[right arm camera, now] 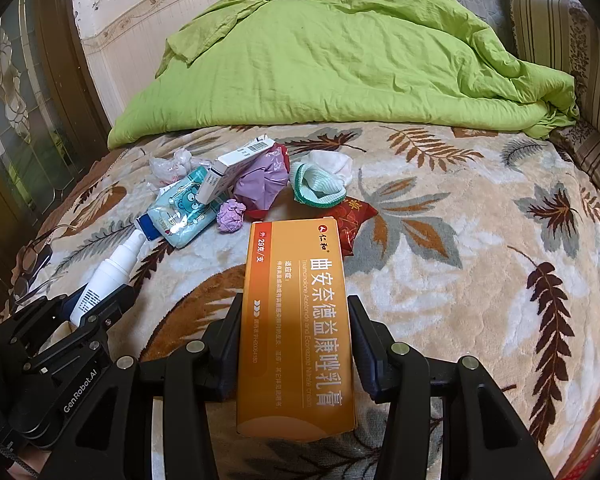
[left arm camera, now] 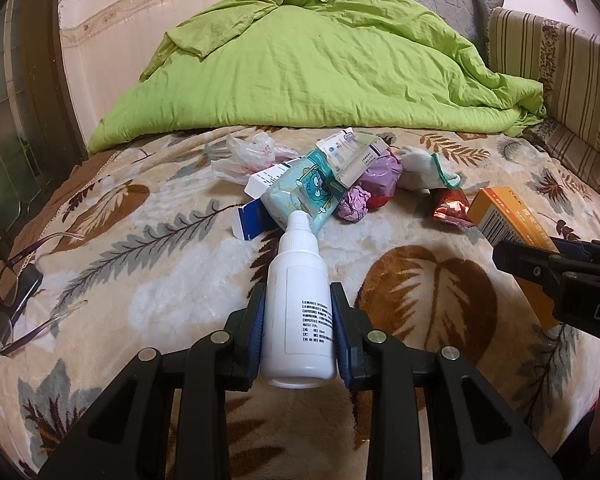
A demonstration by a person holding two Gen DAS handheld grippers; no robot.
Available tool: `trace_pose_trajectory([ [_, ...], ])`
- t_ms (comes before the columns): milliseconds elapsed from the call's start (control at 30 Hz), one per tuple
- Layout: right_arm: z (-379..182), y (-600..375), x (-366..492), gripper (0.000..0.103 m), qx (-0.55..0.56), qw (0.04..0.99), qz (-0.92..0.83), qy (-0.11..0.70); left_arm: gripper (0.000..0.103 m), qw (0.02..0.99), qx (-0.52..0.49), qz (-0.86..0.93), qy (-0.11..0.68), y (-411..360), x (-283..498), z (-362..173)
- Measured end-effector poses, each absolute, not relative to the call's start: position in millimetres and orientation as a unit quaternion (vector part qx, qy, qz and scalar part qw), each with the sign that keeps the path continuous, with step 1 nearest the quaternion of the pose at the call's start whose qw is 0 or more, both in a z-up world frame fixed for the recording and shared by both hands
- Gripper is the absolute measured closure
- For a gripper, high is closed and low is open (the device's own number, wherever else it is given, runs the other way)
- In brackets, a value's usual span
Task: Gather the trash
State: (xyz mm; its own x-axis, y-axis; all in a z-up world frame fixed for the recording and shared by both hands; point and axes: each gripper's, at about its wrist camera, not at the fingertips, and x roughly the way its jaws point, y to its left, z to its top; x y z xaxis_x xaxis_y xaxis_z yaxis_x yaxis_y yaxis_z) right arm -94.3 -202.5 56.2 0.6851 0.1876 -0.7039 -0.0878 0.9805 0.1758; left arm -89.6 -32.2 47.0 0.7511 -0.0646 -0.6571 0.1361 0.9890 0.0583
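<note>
Covering the bed: a plush leaf-print blanket (right arm camera: 440, 264), beige with brown and grey fronds; wide bare pile lies right of the trash heap, less to its left.
Duvet: a rumpled lime-green duvet (left arm camera: 300, 68) is heaped behind the trash heap, closing off the far edge.
Trash heap: a teal cartoon-print tissue pack (left arm camera: 304, 192), a white medicine carton (left arm camera: 356, 156), a crumpled clear plastic bag (left arm camera: 248, 152), lilac paper wads (left arm camera: 354, 204), a white knit glove with green cuff (right arm camera: 324, 180) and a red foil wrapper (right arm camera: 348, 220), touching or overlapping.
Orange box: a long cardboard cream box (right arm camera: 296, 328), long axis pointing away toward the heap, its far end just beside the foil wrapper.
Right gripper (right arm camera: 296, 320): fingers pressed on the box's two long sides.
Spray bottle: a smooth white plastic spray bottle (left arm camera: 298, 312), nozzle aimed at the tissue pack.
Left gripper (left arm camera: 298, 308): blue pads clamped on the bottle's body.
Glasses: thin-framed spectacles (left arm camera: 8, 292) lie far left of the heap.
</note>
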Motion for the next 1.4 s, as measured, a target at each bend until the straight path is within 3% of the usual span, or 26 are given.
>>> trace_pose_trajectory([
  [1200,56,-207,-94,0.051,0.077,0.915,0.072,0.389,0.074,0.931,0.055,-0.066,0.354,-37,-89,43],
  [1400,65,-235,-101,0.051,0.138,0.912,0.068,0.381,0.074,0.925,0.059,-0.113,0.357,-48,-98,47],
])
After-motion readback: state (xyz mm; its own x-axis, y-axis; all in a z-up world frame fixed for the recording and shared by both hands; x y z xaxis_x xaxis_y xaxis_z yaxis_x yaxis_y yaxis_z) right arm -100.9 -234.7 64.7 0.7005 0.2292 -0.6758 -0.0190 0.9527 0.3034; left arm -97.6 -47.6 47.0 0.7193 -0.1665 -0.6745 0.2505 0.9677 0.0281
